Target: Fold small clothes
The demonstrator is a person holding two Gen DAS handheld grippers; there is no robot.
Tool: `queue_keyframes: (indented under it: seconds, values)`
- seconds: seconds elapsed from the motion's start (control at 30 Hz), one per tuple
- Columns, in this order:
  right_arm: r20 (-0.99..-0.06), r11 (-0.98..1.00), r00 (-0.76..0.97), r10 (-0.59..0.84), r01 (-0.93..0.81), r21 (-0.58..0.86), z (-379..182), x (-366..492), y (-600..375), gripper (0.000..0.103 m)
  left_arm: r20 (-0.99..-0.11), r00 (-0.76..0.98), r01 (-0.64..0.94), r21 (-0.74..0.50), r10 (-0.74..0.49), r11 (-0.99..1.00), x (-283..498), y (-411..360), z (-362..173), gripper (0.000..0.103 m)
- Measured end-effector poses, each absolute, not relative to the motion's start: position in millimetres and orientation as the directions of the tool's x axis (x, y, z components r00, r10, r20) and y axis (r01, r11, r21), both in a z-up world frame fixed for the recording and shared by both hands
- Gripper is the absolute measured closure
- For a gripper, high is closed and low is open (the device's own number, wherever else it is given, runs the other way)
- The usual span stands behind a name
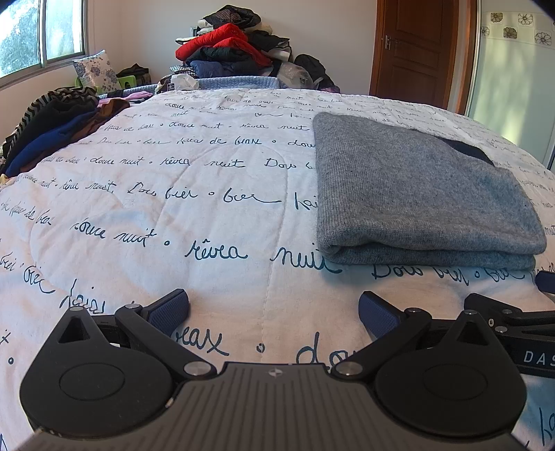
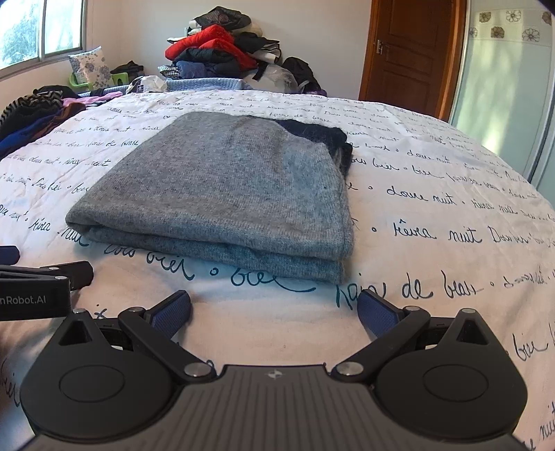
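**Folded grey sweater on bed, both grippers empty**

Grey sweater [image 2: 222,194] lies folded in a flat stack on the white quilt [image 1: 173,215] with dark handwritten script. Fold edge faces near side, layers visible along it. A dark navy part [image 2: 312,133] sticks out at the far right corner of the stack.

Left gripper [image 1: 274,312] hovers low over the quilt, near side, fingers spread wide, nothing between the blue pads [image 1: 170,312]. Sweater sits ahead and to its right, not touching. Right gripper [image 2: 274,310] same posture: spread wide, empty, blue pads [image 2: 376,314] apart over bare quilt, sweater directly ahead and slightly left, near edge just beyond the fingertips, no contact. The two grippers are side by side; each shows at the edge of the other's view.

Far side of bed: tall heap of clothes [image 1: 229,45] with a red garment on it, against the wall. Far left: loose pile of dark, blue and striped clothes [image 1: 52,128], floral pillow [image 1: 97,71] under the window [image 1: 41,31]. Far right: brown wooden door [image 1: 416,45].
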State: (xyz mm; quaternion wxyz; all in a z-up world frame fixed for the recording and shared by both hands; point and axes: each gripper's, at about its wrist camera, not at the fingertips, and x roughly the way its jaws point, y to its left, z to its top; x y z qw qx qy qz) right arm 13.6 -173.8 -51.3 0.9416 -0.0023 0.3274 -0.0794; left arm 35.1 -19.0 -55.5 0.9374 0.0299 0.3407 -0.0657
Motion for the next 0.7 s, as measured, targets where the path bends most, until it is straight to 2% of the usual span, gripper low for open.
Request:
queue_keyframes:
  seconds: [0.5,0.7]
  values:
    - [-0.595,0.988,0.792,-0.139,0.151,-0.029,-54.8,12.0,-177.1,0.000,-0.642,0.759,0.144,0.006,-0.107,0.989,35.3,-19.3,-55.5,0.000]
    - [-0.595,0.988,0.792,-0.137,0.151,-0.027,-54.8,11.7,-177.1,0.000,-0.637,0.759,0.153,-0.030,-0.137,0.988,34.6,-14.0,-53.2,0.000]
